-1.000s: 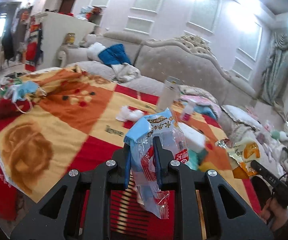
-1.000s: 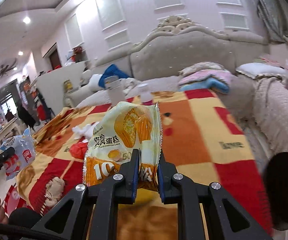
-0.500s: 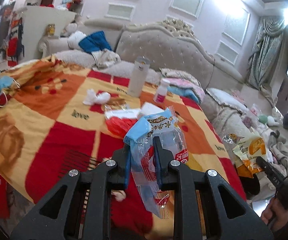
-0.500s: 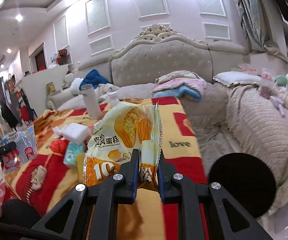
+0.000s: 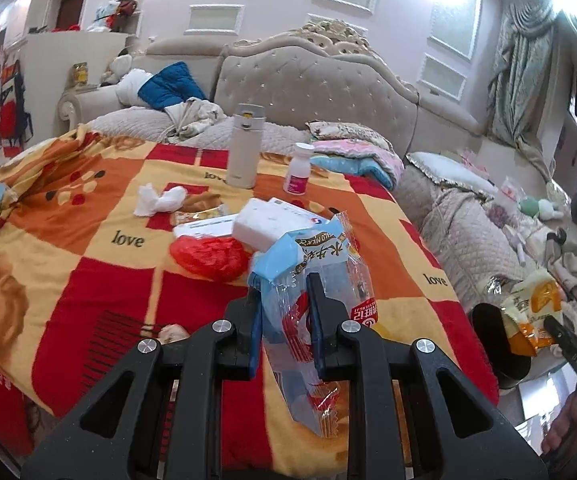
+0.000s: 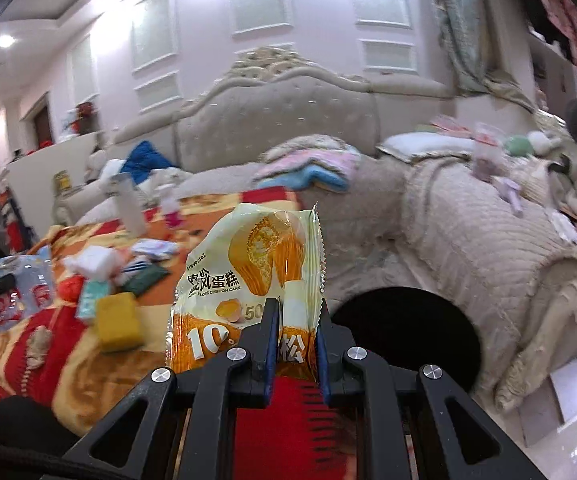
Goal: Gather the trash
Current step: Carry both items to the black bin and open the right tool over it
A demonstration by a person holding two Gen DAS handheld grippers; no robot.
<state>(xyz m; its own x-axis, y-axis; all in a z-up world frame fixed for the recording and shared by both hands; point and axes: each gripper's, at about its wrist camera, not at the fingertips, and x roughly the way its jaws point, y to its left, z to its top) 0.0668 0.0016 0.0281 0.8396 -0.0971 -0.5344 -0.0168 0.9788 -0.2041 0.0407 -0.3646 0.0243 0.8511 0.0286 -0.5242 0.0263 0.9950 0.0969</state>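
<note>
The left gripper (image 5: pixel 284 300) pinched a clear blue wrapper (image 5: pixel 314 280), the right gripper (image 6: pixel 297 320) a yellow cake wrapper (image 6: pixel 248 272), above a checked red-orange blanket (image 5: pixel 88 264) littered with tissues (image 5: pixel 158 199), before a tufted beige sofa (image 5: pixel 312 92)

The clear wrapper (image 5: pixel 320 280) is shiny crinkly plastic. The yellow cake bag (image 6: pixel 248 276) is glossy plastic. The blanket (image 5: pixel 88 248) is soft fuzzy cloth.
</note>
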